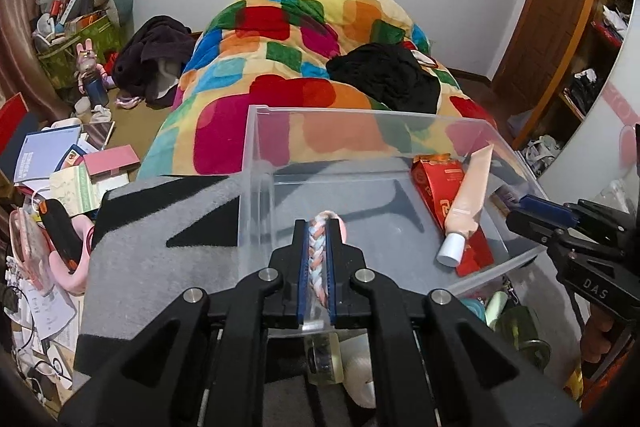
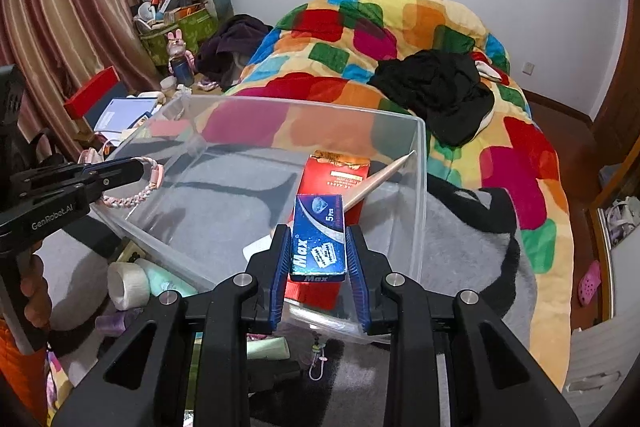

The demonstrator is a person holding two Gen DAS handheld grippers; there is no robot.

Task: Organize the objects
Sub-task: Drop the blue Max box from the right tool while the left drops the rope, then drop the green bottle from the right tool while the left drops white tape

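- Blue-padded left gripper point(image 1: 316, 251): jaws pinched nearly together on a braided pastel cord bracelet point(image 1: 317, 255); soft, limp, light, so the free loop will dangle. Held over the near wall of the clear plastic bin point(image 1: 256, 147).
- Right gripper point(image 2: 318, 255): jaws part-open, clamped across the long sides of a small blue cardboard "Max" box point(image 2: 319, 239). Stiff but crushable and light; gripping its side faces suits it. Poised above the bin's near right corner.
- Bin already holds a red carton point(image 2: 336, 179) and peach tube point(image 1: 468, 199) along its right wall.
- Bin sits on a grey-and-black fuzzy blanket point(image 1: 152, 235).
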